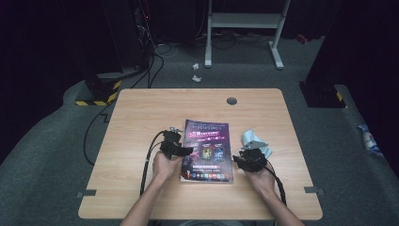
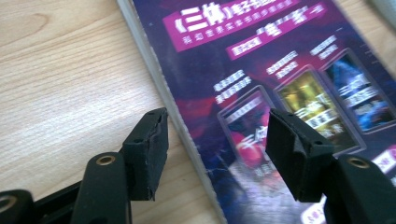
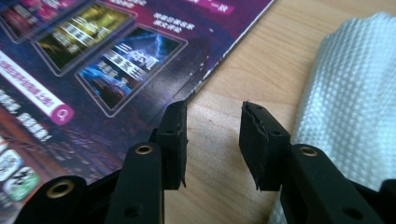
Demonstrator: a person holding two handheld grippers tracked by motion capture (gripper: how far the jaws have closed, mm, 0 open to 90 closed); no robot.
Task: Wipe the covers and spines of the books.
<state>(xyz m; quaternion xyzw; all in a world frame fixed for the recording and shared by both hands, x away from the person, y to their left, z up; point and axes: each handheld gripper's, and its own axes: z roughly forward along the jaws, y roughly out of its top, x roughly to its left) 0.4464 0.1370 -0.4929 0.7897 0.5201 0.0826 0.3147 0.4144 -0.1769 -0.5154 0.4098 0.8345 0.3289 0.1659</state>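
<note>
Light wooden table (image 1: 141, 117) across the middle of the high view, on grey carpet in a dark room, with a small round grommet (image 1: 231, 100) near the far edge.

Purple magazine (image 1: 207, 150) flat on the table, closed, cover up, a little nearer the person's side than the middle; white and pink lettering in a banner at the top and a row of small framed cover pictures below. In the left gripper view the same magazine (image 2: 261, 93) fills the upper right, spine edge running diagonally over the wood. In the right gripper view its corner (image 3: 116, 70) takes the upper left.

Pale blue-white cloth (image 1: 254, 140), crumpled, just beside the magazine's right edge, resting on the table. In the right gripper view a woven, waffle-like texture on the cloth (image 3: 345, 93).

Left gripper (image 1: 181, 151) held in the left hand (image 1: 164, 165) at the magazine's left edge, black cable looping back along the forearm. Jaws wide apart, one above bare wood, the other above the cover, the spine edge between them; no pad pressing on anything.

Right gripper (image 1: 242, 160) held in the right hand (image 1: 261, 178), between the magazine's right edge and the cloth. Jaws partly apart, nothing but bare wood in the gap, one pad at the edge of the magazine's corner, the other close beside the cloth.
</note>
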